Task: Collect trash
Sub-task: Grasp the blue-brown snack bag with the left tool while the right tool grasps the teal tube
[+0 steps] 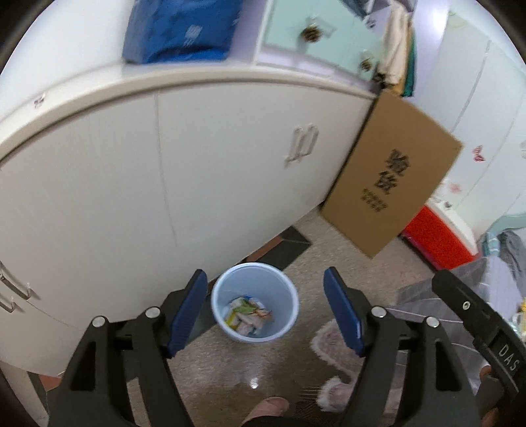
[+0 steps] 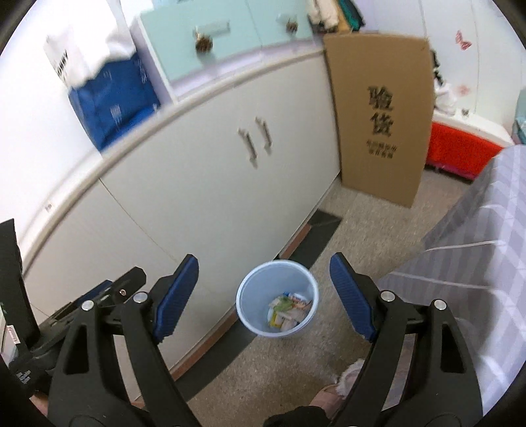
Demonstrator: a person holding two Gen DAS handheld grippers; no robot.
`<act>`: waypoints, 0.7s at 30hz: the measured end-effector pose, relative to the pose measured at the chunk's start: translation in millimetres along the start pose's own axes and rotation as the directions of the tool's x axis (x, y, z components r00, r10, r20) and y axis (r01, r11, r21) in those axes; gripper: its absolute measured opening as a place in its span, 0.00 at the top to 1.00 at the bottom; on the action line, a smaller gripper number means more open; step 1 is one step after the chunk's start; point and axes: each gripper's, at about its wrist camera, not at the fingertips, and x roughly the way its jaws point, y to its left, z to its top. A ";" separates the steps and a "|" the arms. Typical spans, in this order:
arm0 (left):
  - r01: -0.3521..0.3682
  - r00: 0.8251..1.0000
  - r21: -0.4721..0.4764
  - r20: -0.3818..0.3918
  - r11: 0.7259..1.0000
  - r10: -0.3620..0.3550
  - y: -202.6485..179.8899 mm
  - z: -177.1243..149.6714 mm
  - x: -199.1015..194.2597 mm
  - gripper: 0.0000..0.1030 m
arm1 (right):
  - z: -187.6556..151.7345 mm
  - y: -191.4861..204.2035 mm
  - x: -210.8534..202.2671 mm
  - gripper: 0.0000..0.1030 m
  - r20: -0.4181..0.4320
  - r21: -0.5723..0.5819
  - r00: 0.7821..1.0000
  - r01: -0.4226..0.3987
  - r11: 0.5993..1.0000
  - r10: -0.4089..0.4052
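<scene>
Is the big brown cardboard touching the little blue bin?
Apart. The right wrist view shows bare floor between the cardboard and the bin.

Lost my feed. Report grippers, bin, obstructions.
Left gripper open, empty. Right gripper open, empty. Blue bin on floor, wrappers inside. Nothing blocking.

In front of me runs a long white cabinet [image 1: 203, 170] with paired door handles [image 2: 254, 141], its rounded top edge curving across both views. On top sit a blue package [image 1: 179, 29] and a pale green drawer unit [image 2: 227, 36] with round knobs. A flat cardboard box [image 2: 381, 115] printed with dark characters leans upright at the cabinet's far end. Behind it stands a red container [image 2: 460, 152] with a white lid. The floor [image 2: 296, 361] is speckled beige with a dark strip along the cabinet's base. A grey checked bedspread [image 2: 476, 262] fills my right. The wall [image 2: 493, 65] carries small stickers.
</scene>
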 end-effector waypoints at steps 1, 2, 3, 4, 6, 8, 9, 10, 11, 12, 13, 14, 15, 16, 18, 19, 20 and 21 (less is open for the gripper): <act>0.017 1.000 0.011 0.008 1.000 -0.018 -8.2 -1.4 -8.0 0.30 | 0.6 -4.6 -9.8 0.22 0.015 0.007 1.000 0.001 1.000 -0.001; 0.037 0.999 0.030 0.017 0.999 -0.037 -19.5 -3.8 -19.2 0.30 | 1.3 -10.5 -21.5 0.22 0.035 0.015 0.999 0.004 1.000 -0.005; 0.047 0.999 0.046 0.024 0.998 -0.048 -29.2 -5.7 -26.1 0.29 | 1.1 -18.4 -36.7 0.22 0.058 0.025 0.998 0.013 1.000 -0.015; 0.058 0.998 0.066 0.032 0.996 -0.060 -39.4 -8.6 -34.0 0.28 | 0.1 -26.6 -49.9 0.22 0.077 0.034 0.997 0.019 0.999 -0.022; 0.081 0.995 0.108 0.049 0.991 -0.086 -62.0 -15.8 -49.8 0.26 | -4.5 -46.1 -77.4 0.20 0.114 0.064 0.993 0.024 0.998 -0.032; 0.105 0.992 0.153 0.056 0.983 -0.115 -88.2 -25.0 -62.5 0.25 | -10.8 -68.6 -104.0 0.20 0.138 0.098 0.989 0.047 0.994 -0.060; 0.119 0.990 0.172 0.054 0.978 -0.130 -99.4 -30.2 -67.7 0.25 | -14.2 -78.4 -115.3 0.20 0.144 0.110 0.987 0.059 0.992 -0.075; 0.139 0.988 0.193 0.044 0.971 -0.150 -113.2 -35.8 -72.2 0.25 | -17.2 -88.2 -125.6 0.20 0.151 0.122 0.984 0.075 0.990 -0.093; 0.157 0.985 0.211 0.031 0.965 -0.167 -125.5 -41.6 -75.8 0.25 | -20.8 -98.3 -136.9 0.20 0.161 0.134 0.980 0.096 0.986 -0.117; 0.173 0.983 0.229 0.018 0.958 -0.182 -139.2 -47.9 -78.9 0.25 | -25.8 -111.7 -150.5 0.20 0.175 0.153 0.973 0.121 0.981 -0.147; 0.189 0.981 0.258 0.001 0.947 -0.196 -158.1 -57.0 -82.7 0.24 | -30.3 -123.9 -163.3 0.20 0.193 0.174 0.966 0.139 0.975 -0.172; 0.199 0.979 0.281 -0.014 0.939 -0.203 -173.3 -64.4 -85.0 0.23 | -35.2 -136.9 -176.5 0.20 0.210 0.199 0.957 0.160 0.967 -0.201; 0.209 0.977 0.296 -0.028 0.932 -0.210 -182.8 -71.6 -87.8 0.22 | -39.4 -146.9 -186.3 0.20 0.219 0.219 0.950 0.176 0.960 -0.224; 0.223 0.975 0.309 -0.043 0.925 -0.220 -194.8 -78.0 -89.5 0.22 | -43.7 -157.7 -196.0 0.20 0.228 0.239 0.942 0.190 0.952 -0.245; 0.257 0.966 0.340 -0.068 0.905 -0.249 -223.0 -94.3 -93.8 0.22 | -52.4 -182.2 -216.8 0.19 0.243 0.283 0.924 0.225 0.932 -0.297; 0.268 0.963 0.359 -0.081 0.894 -0.256 -236.2 -101.3 -95.4 0.22 | -56.4 -192.6 -224.7 0.19 0.243 0.300 0.916 0.242 0.923 -0.319; 0.281 0.960 0.385 -0.096 0.879 -0.264 -251.6 -109.7 -97.2 0.22 | -60.8 -207.1 -234.0 0.19 0.245 0.323 0.907 0.255 0.911 -0.341; 0.293 0.956 0.405 -0.109 0.866 -0.272 -266.1 -117.2 -98.8 0.21 | -65.4 -216.4 -241.1 0.19 0.246 0.341 0.902 0.262 0.903 -0.355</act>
